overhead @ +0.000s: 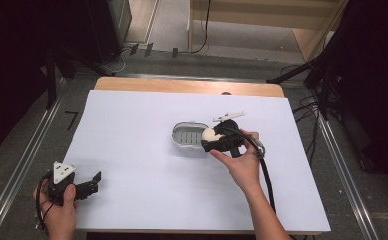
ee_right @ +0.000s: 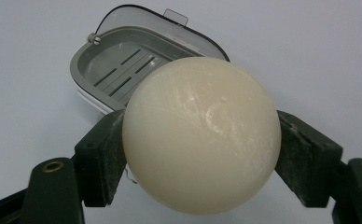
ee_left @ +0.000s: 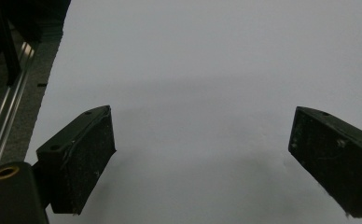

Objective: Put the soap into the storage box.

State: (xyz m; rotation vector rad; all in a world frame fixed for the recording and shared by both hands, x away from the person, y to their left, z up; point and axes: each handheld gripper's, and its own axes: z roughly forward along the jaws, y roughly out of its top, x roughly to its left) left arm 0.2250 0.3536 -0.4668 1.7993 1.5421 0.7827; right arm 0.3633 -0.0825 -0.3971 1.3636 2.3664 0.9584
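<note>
At mid-bench, right of centre: my right gripper, fingers pinching a cream soap ball at its widest girth, held at the near rim of the open grey soap dish. Step, as I judge it: carry it over the slatted tray, lower, then release, since a round bar may roll. Left gripper: fingers spread, holding nothing, near corner of bench. Unclear: ball's underside, gap to tray, white piece beyond the dish

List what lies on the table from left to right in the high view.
Left gripper → soap dish → round soap held in the right gripper.
</note>
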